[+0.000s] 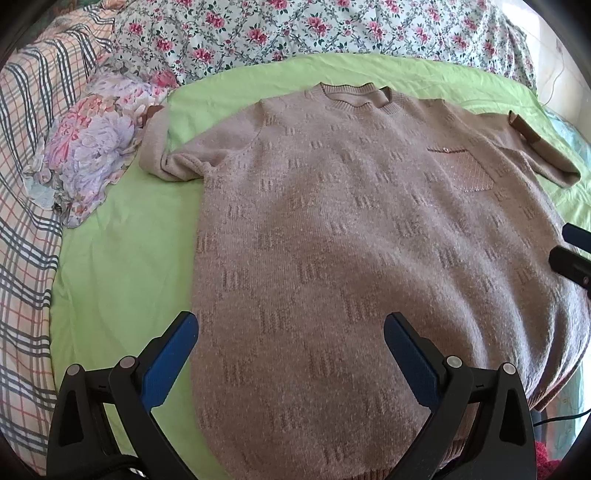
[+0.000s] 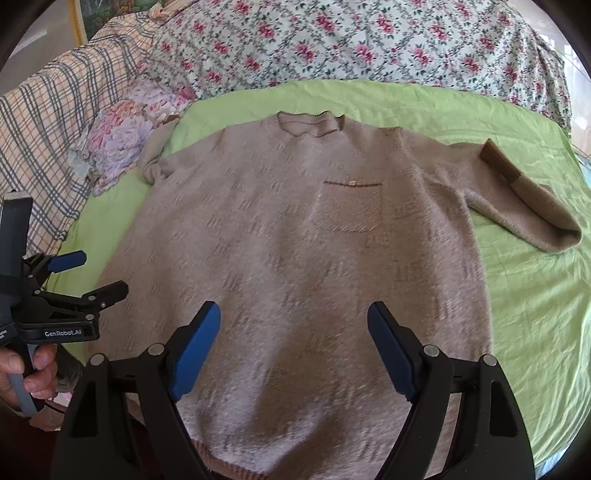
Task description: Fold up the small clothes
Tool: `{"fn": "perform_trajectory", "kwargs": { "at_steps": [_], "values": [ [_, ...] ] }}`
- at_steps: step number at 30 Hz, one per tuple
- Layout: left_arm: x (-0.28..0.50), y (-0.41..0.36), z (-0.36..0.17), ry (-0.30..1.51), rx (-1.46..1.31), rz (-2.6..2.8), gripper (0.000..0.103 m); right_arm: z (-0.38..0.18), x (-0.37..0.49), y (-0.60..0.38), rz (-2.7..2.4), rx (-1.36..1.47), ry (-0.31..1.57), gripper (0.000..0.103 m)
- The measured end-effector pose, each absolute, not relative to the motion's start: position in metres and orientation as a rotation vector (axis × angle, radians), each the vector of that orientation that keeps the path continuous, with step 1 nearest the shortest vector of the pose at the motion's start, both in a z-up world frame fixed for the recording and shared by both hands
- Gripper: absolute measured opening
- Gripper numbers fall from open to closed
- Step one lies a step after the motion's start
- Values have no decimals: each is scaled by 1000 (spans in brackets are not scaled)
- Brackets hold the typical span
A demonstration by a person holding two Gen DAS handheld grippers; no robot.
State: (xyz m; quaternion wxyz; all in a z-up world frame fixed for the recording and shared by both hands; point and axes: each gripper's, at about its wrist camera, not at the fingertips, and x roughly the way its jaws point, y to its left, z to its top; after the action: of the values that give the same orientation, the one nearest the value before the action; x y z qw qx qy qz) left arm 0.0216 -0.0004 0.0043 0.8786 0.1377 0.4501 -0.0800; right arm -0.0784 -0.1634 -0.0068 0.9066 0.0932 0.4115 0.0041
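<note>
A beige knit sweater (image 1: 351, 229) with a chest pocket lies flat, front up, on a green sheet (image 1: 122, 266); it also shows in the right wrist view (image 2: 295, 258). Its left sleeve (image 1: 159, 147) is bent back near the shoulder. Its right sleeve (image 2: 524, 199) is folded, brown cuff up. My left gripper (image 1: 290, 332) is open and empty above the sweater's lower left part; it also shows at the left of the right wrist view (image 2: 99, 273). My right gripper (image 2: 293, 321) is open and empty above the lower middle, and its fingertips (image 1: 570, 254) show at the right edge of the left wrist view.
A floral quilt (image 1: 314, 33) is heaped along the far side of the bed. A plaid blanket (image 1: 26, 184) lies on the left. A bundle of purple and pink flowered cloth (image 1: 96, 147) sits by the sweater's left sleeve.
</note>
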Motion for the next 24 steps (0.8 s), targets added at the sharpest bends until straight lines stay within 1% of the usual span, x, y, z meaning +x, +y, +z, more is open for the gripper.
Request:
{"fn": "perform_trajectory", "kwargs": {
  "at_steps": [5, 13, 20, 24],
  "values": [
    [32, -2, 6, 945, 274, -169, 101, -2, -73, -194, -34, 237, 838, 82],
    [54, -11, 10, 948, 255, -199, 101, 11, -54, -243, -110, 182, 805, 76],
    [76, -22, 13, 941, 237, -215, 101, 30, -8, -333, -266, 100, 759, 75],
    [88, -30, 11, 951, 218, -222, 101, 22, 31, -367, -306, 61, 801, 75]
  ]
}}
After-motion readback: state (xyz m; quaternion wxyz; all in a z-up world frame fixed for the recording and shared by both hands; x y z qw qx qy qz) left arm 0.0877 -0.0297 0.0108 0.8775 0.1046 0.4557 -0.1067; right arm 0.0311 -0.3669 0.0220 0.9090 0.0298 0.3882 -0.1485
